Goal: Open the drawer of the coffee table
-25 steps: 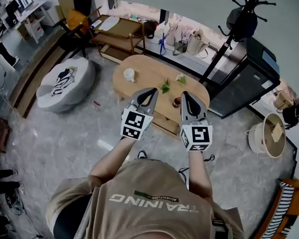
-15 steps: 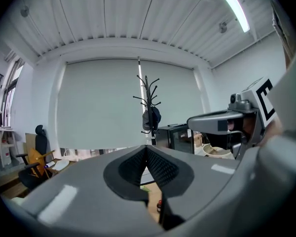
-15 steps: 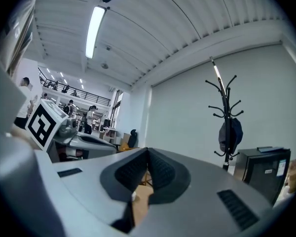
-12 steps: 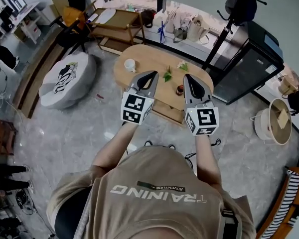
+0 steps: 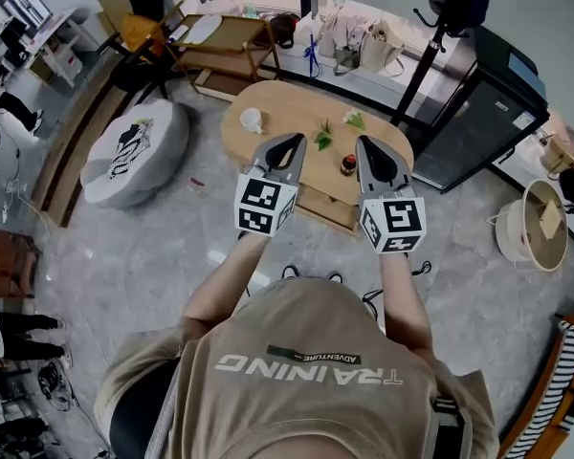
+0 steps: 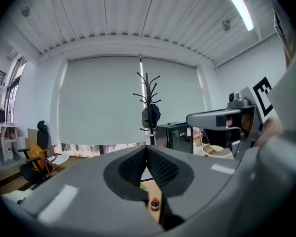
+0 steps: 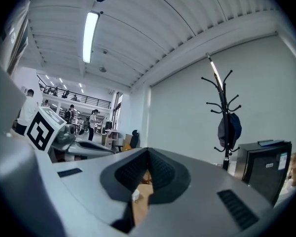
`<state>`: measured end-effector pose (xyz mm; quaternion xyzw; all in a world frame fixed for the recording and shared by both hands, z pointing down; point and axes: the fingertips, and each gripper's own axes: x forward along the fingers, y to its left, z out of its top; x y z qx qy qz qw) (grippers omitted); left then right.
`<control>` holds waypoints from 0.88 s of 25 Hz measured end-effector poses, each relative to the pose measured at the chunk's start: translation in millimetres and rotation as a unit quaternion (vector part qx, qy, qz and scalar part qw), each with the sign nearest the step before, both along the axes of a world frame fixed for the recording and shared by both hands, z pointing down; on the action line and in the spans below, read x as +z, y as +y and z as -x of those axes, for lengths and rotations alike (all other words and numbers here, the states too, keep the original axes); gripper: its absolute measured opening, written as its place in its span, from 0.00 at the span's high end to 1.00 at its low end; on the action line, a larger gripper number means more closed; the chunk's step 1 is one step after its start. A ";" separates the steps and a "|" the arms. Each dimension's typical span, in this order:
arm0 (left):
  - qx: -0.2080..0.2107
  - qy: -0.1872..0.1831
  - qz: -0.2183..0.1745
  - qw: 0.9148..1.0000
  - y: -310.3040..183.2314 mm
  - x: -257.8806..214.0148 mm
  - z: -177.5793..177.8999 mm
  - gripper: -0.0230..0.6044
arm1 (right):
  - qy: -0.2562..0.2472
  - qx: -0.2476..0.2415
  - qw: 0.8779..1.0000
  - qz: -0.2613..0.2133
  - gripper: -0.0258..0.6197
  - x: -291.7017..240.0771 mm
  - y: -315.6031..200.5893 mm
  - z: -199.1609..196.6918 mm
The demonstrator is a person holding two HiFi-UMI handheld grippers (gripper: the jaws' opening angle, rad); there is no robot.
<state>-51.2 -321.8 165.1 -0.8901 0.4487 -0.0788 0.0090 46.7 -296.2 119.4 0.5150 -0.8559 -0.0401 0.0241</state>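
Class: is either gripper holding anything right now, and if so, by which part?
Nothing is held. The left gripper and the right gripper both have their jaws together with nothing between them, clear of the coffee table.

Left gripper (image 6: 147, 148) fingers (image 6: 161, 169) meet before a coat rack (image 6: 146, 95).

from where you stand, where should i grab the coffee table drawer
Probably the drawer front under the coffee table's near edge, coming level from the person's side, since that face points toward them. No handle can be made out, so which lip to hook is unclear.
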 end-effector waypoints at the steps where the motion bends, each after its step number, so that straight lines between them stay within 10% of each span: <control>1: 0.000 0.001 0.003 1.000 1.8 2.2 -0.9 0.95 | 0.001 -0.001 1.000 -0.001 0.95 0.4 2.3 1.1; 22: 0.009 -0.008 -0.035 0.999 5.3 -4.2 14.9 0.95 | -0.013 -0.003 1.000 -0.019 0.95 3.7 8.6 25.7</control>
